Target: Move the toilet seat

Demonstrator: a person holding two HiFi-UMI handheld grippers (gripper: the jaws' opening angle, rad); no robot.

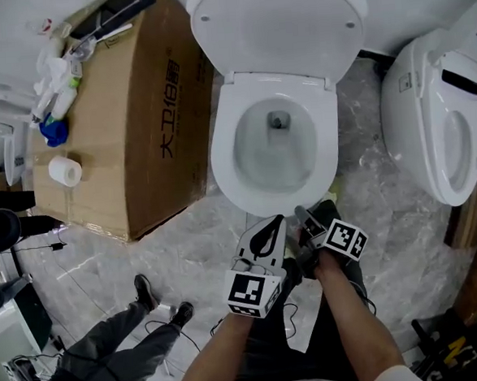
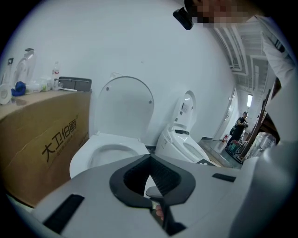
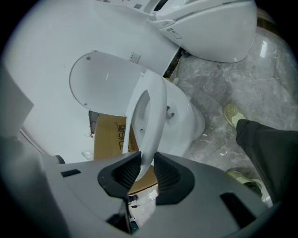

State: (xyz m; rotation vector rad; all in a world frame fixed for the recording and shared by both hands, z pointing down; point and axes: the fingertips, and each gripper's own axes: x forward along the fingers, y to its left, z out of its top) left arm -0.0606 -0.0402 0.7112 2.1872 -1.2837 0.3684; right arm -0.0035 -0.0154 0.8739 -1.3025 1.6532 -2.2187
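Toilet seat (image 3: 156, 116), tilted up off the bowl (image 3: 186, 118) but short of the raised lid (image 3: 100, 83), is pinched by its thin front rim in the right gripper's (image 3: 145, 163) jaws, so a slipping grip could let it slam down, while the left gripper's (image 2: 150, 160) jaws sit closed and empty.

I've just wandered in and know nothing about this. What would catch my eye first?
The white ceramic toilet in the middle of the head view stands out, its round white lid raised. The right gripper is clamped on the front edge of the toilet's white plastic seat ring, which is tilted partway up. A large brown cardboard box sits to its left and a second white toilet to its right.
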